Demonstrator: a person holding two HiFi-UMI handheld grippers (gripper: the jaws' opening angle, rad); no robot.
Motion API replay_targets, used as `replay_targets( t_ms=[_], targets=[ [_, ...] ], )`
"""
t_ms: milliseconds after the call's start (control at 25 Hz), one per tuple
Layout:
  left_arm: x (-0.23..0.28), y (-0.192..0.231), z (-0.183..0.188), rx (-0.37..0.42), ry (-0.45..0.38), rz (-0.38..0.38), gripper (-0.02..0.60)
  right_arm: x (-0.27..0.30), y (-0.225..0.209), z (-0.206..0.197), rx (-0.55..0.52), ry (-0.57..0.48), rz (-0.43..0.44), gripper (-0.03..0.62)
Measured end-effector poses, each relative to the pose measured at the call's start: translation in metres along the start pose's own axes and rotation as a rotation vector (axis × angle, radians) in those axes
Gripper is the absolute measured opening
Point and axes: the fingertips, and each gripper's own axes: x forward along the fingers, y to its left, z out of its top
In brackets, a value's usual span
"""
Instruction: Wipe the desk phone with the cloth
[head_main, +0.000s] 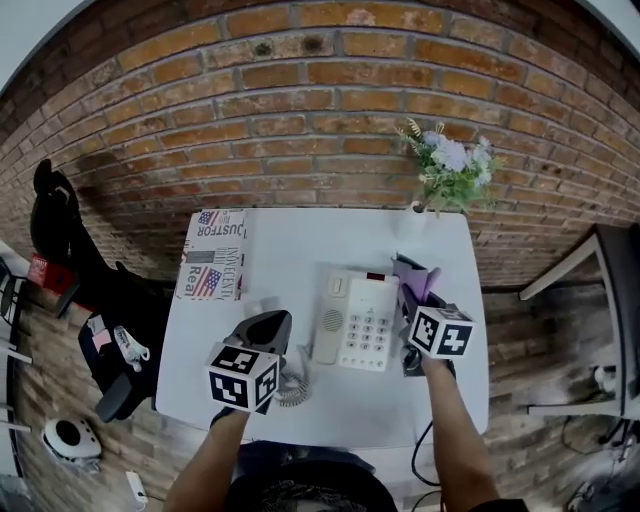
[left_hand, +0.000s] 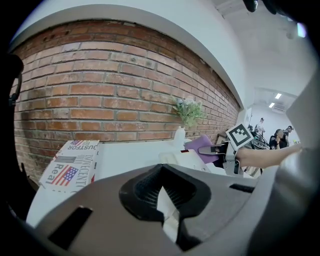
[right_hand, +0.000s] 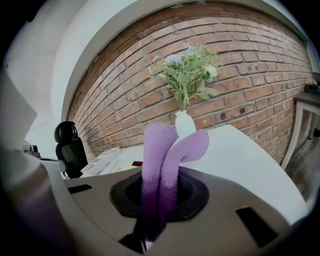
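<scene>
White table, brick wall behind

Desk phone sits mid-table. R tongs just right of phone, clamped on purple cloth, ends sticking up. L tongs left of phone, by coiled cord; narrow gap, nothing gripped.

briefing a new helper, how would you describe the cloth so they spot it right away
Start at the white table against the brick wall and find the cream desk phone near its middle. Just right of the phone, the cloth stands pinched upright in the right gripper. It is a fuzzy purple fold, unlike the hard, pale things around it.
</scene>
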Motion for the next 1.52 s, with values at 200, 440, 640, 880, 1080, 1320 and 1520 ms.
replay_targets(
  t_ms=[200, 440, 640, 880, 1080, 1320, 1520],
  targets=[
    [-0.002, 0.006, -0.003, -0.018, -0.004, -0.015, 0.005, -0.004, 0.006, -0.008, 0.008, 0.003, -0.019, 0.046],
    [-0.006, 0.010, -0.005, -0.014, 0.000, -0.056, 0.005, -0.018, 0.014, -0.025, 0.031, 0.006, -0.062, 0.045],
    [-0.010, 0.015, -0.008, -0.018, 0.009, -0.095, 0.005, -0.032, 0.021, -0.041, 0.045, 0.013, -0.106, 0.046],
    [-0.011, 0.009, -0.010, 0.003, 0.017, -0.161, 0.005, -0.051, 0.030, -0.065, 0.069, 0.029, -0.147, 0.045],
    [-0.012, 0.002, -0.007, 0.018, 0.014, -0.217, 0.005, -0.067, 0.037, -0.079, 0.088, 0.028, -0.184, 0.046],
    [-0.016, 0.002, -0.007, 0.030, 0.013, -0.268, 0.005, -0.081, 0.047, -0.094, 0.116, 0.028, -0.219, 0.046],
    [-0.021, 0.003, -0.010, 0.033, 0.015, -0.298, 0.005, -0.094, 0.052, -0.109, 0.177, 0.010, -0.251, 0.046]
  ],
)
